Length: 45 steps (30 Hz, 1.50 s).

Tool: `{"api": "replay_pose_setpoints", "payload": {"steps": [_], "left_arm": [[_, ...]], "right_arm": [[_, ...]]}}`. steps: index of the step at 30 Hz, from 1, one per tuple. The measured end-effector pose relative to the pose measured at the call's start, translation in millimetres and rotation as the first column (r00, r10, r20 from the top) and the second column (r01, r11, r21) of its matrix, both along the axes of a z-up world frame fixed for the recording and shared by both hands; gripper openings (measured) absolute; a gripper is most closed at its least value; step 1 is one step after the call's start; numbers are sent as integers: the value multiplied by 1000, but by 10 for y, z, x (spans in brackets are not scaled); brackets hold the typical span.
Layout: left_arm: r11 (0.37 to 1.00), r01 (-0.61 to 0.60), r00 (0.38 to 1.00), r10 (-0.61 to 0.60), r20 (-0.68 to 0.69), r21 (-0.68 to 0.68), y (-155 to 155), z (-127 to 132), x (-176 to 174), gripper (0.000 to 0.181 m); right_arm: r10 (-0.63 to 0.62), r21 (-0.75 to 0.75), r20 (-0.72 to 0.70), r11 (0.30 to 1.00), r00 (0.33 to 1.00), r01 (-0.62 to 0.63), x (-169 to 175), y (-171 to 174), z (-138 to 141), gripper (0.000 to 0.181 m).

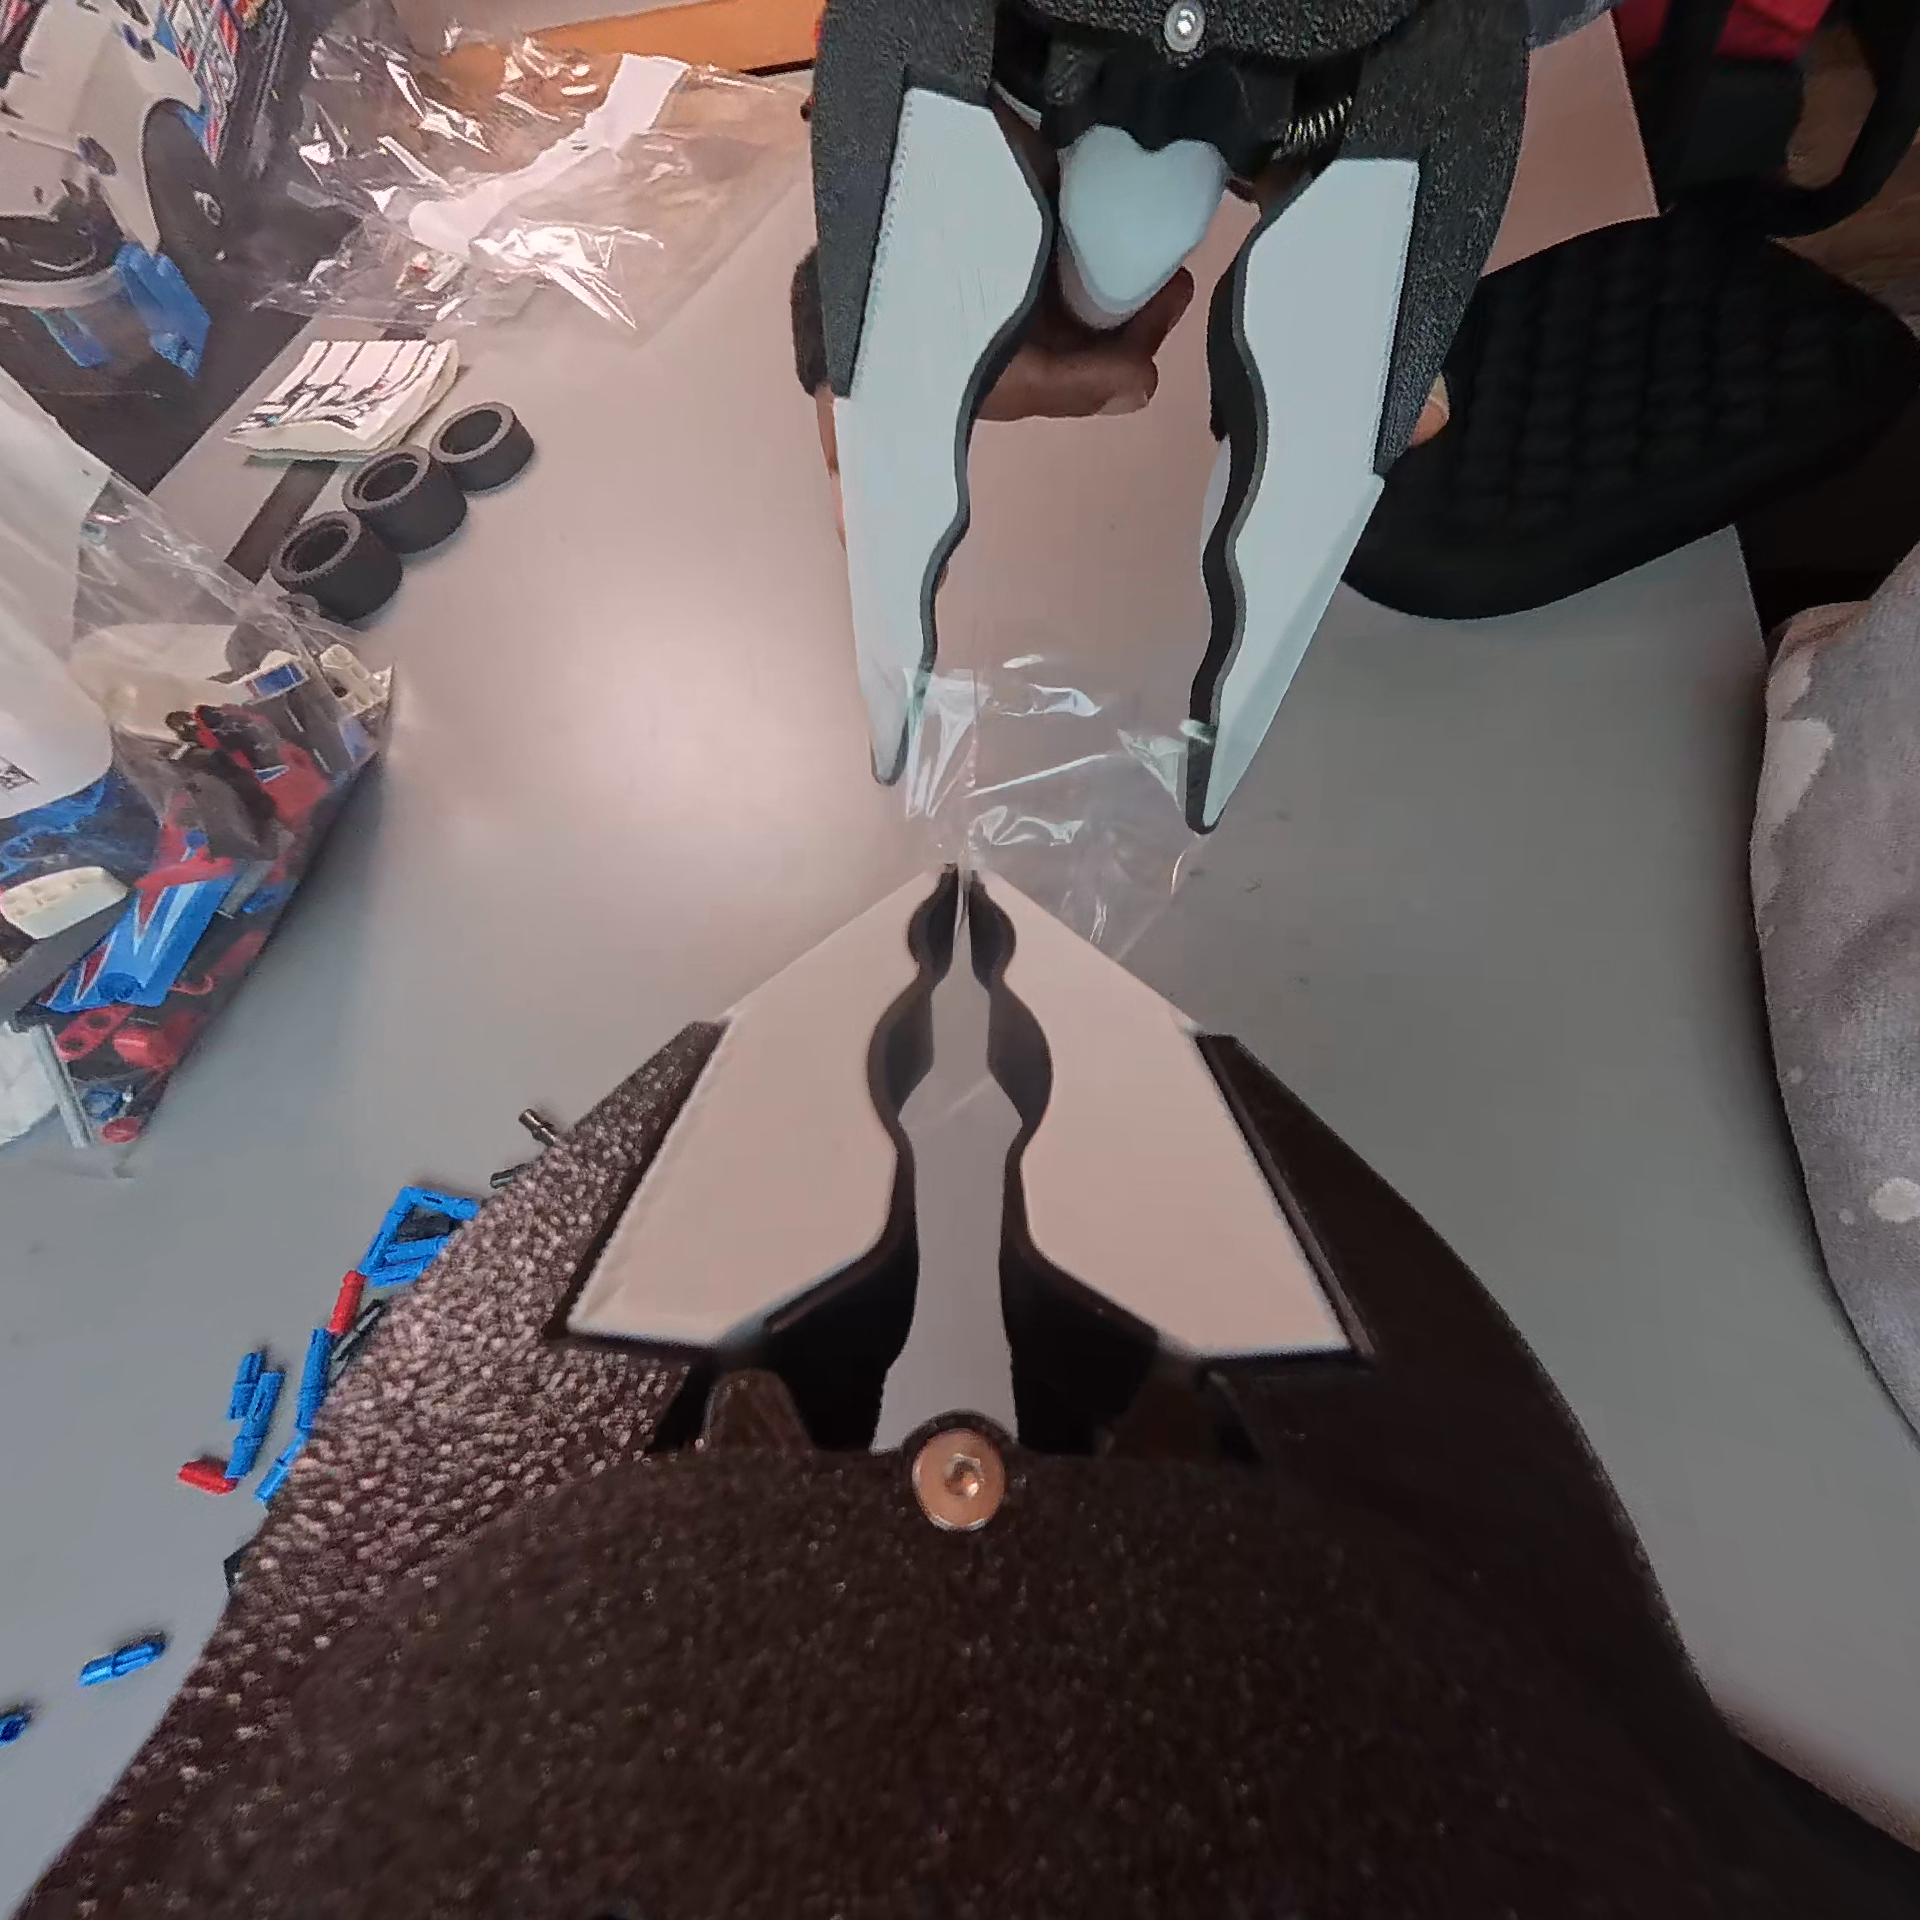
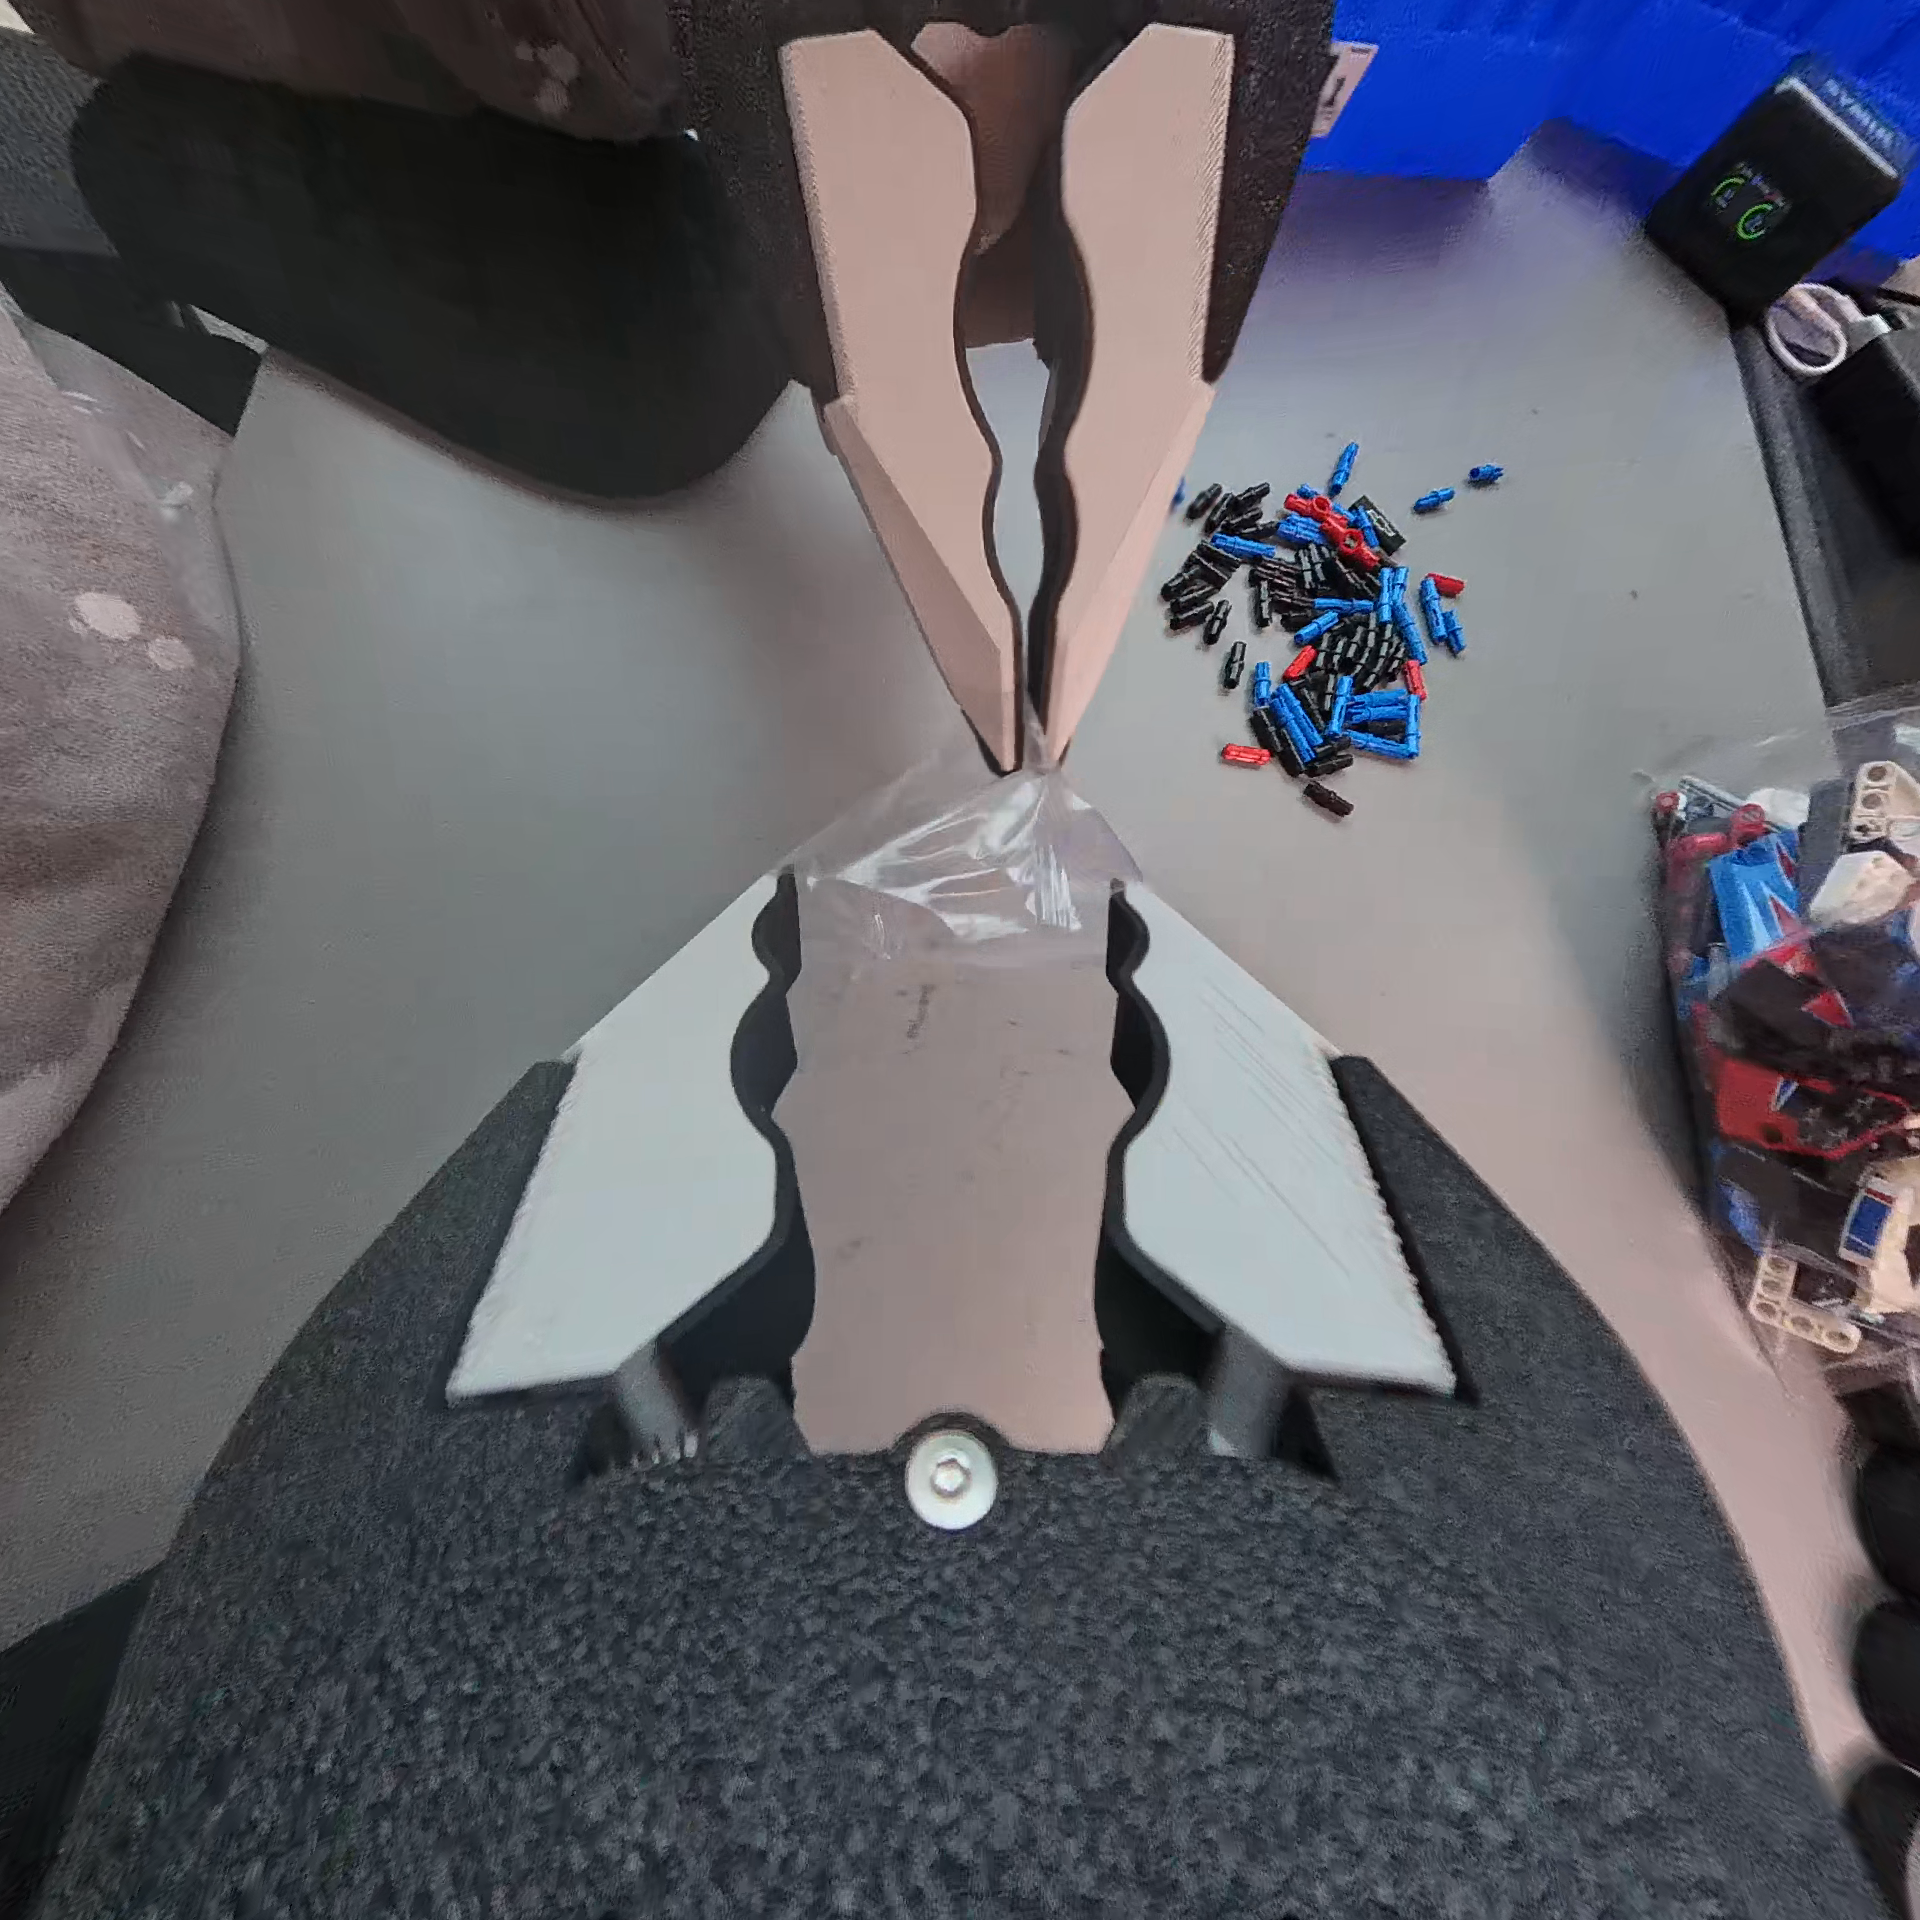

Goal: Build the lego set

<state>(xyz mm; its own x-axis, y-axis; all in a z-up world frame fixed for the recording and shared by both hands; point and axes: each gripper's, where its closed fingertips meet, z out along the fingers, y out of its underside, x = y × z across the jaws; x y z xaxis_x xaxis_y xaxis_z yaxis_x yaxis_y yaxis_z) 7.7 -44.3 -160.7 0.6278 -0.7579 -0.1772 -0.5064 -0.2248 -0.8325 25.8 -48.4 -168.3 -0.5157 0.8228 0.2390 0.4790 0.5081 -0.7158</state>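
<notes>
My left gripper [image 1: 961,883], with pinkish fingers, is shut on the corner of an empty clear plastic bag [image 1: 1039,748] and holds it above the grey table [image 1: 623,831]. My right gripper [image 2: 951,888], with white fingers, is open, and the free end of the bag [image 2: 956,862] lies between its tips. The two grippers face each other, tip to tip. The right gripper also shows in the left wrist view [image 1: 1044,795], and the left gripper in the right wrist view [image 2: 1029,764]. A pile of small black, blue and red pins [image 2: 1330,613] lies on the table beside the left gripper.
A clear bag full of bricks [image 1: 208,790] and black tyres [image 1: 405,499] lie left of the grippers, near a sticker sheet [image 1: 343,395] and crumpled empty bags [image 1: 499,187]. Loose blue pins [image 1: 270,1392] lie near my left gripper. A black device [image 2: 1777,197] stands at the table's far corner. A black mesh chair [image 1: 1621,416] borders the table. The grippers are tip to tip, or close to it.
</notes>
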Motion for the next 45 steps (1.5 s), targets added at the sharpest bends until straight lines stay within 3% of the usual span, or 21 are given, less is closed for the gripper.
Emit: {"api": "replay_pose_setpoints", "payload": {"steps": [1, 5, 13, 23, 24, 25, 26, 28, 33, 36, 39, 42, 45], "left_arm": [[1000, 7, 1000, -7, -9, 1, -8, -1, 12, 0], [999, 29, 1000, -29, 8, 44, -10, 52, 48, 0], [997, 68, 977, -74, 200, 37, -37, 253, 128, 0], [992, 122, 962, -126, 242, 33, -100, 315, 278, 0], [992, 124, 962, -127, 240, 28, -107, 313, 283, 0], [996, 85, 980, -87, 181, 20, -64, 223, 206, 0], [997, 78, 983, -81, 163, 23, -59, 165, 151, 1], [998, 69, 956, -67, 286, 6, -73, 287, 119, 0], [993, 18, 915, -62, 400, 113, 8, 637, 36, 0], [990, -34, 873, -37, 487, 136, 38, 713, -76, 0], [982, -70, 818, -43, 574, 174, 31, 830, -181, 0], [975, -85, 749, -75, 658, 208, 13, 952, -250, 0], [969, -91, 708, -99, 699, 229, -4, 1000, -280, 0]], "right_arm": [[3, 0, 3, 1000, 1000, -3, 11, -6, 24, 61], [-3, 28, -6, 1000, 1000, 3, 36, 7, 83, 62], [-7, 21, -40, 1000, 999, 8, 132, -16, 333, 63], [-4, -58, 10, 998, 1000, 5, 325, -18, 480, 65], [-15, -70, 12, 997, 1000, 16, 340, 5, 510, 97], [-12, -91, 103, 996, 995, 22, 442, 19, 451, 132], [-32, -129, 108, 991, 994, 46, 479, 69, 499, 139], [-69, -178, 36, 981, 997, 74, 502, 180, 648, 126], [-138, -247, -153, 964, 978, 98, 451, 275, 853, 106], [-227, -355, -294, 928, 929, 114, 409, 366, 950, 94], [-331, -481, -416, 870, 847, 103, 372, 424, 983, 68], [-402, -577, -470, 813, 786, 71, 285, 439, 949, 50], [-391, -595, -464, 802, 795, 48, 177, 378, 907, 44]]}}
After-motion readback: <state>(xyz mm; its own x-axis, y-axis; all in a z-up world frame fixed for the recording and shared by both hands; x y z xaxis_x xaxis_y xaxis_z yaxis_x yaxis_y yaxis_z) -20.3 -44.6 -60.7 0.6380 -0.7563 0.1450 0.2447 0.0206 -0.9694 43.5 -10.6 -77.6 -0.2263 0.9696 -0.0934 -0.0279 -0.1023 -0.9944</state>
